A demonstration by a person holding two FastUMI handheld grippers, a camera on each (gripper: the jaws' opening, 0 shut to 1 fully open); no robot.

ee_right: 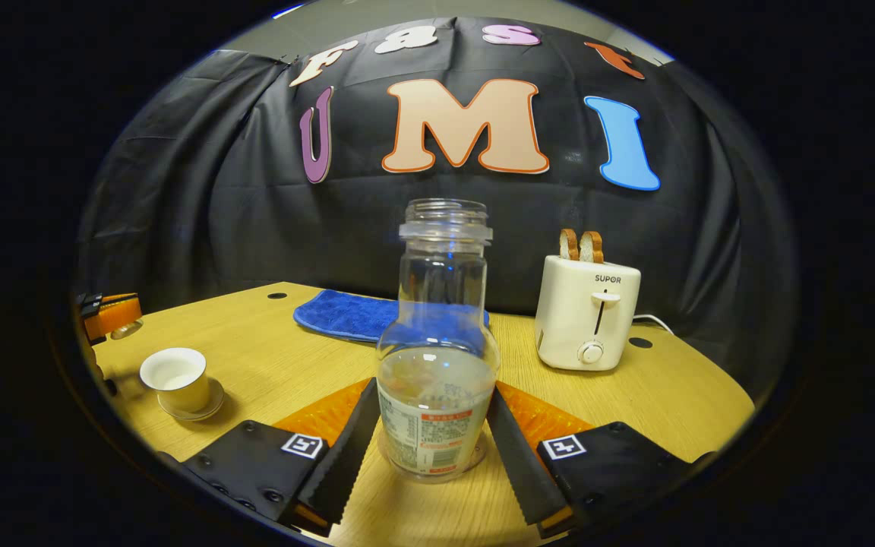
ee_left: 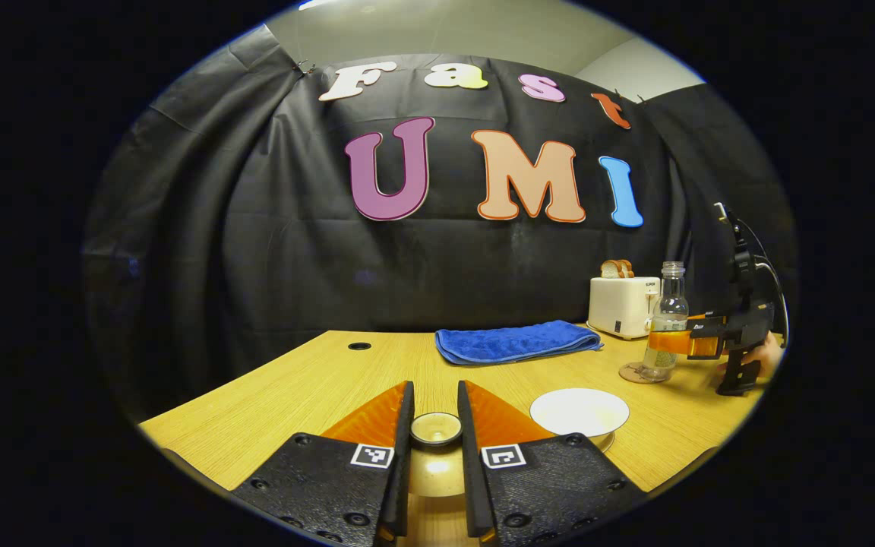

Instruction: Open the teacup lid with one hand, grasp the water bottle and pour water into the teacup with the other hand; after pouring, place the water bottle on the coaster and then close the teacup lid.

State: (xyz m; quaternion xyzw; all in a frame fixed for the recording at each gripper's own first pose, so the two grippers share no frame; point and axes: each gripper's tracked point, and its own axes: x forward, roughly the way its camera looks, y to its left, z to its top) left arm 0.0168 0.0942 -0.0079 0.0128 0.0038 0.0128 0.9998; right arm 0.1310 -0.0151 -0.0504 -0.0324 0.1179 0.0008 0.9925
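in the left gripper view, the left gripper [ee_left: 435,433] has its fingers drawn narrow around the knob of the teacup lid [ee_left: 436,456], one finger on each side of it and both touching it, so the lid is held between them. just to the right of the fingers, the open teacup [ee_left: 579,412] sits on the wooden table [ee_left: 308,387], its white inside facing up. farther back lies a folded blue towel [ee_left: 517,341]. to the right of that, the water bottle [ee_left: 666,323] stands upright on a round coaster [ee_left: 639,373], with the right gripper [ee_left: 692,346] at its side and a hand [ee_left: 766,354] behind it. a white toaster [ee_left: 623,305] with bread in its slots stands behind the bottle, near the black cloth wall.

in the right gripper view, the right gripper [ee_right: 435,448] has its fingers set at the bottle's [ee_right: 437,357] width, one along each side of the lower body; whether they press on it or have just let go cannot be told. the bottle is uncapped and holds some water. the teacup [ee_right: 176,378] stands on its saucer [ee_right: 202,410] far left, the towel [ee_right: 346,313] beyond, and the toaster [ee_right: 588,311] at right.
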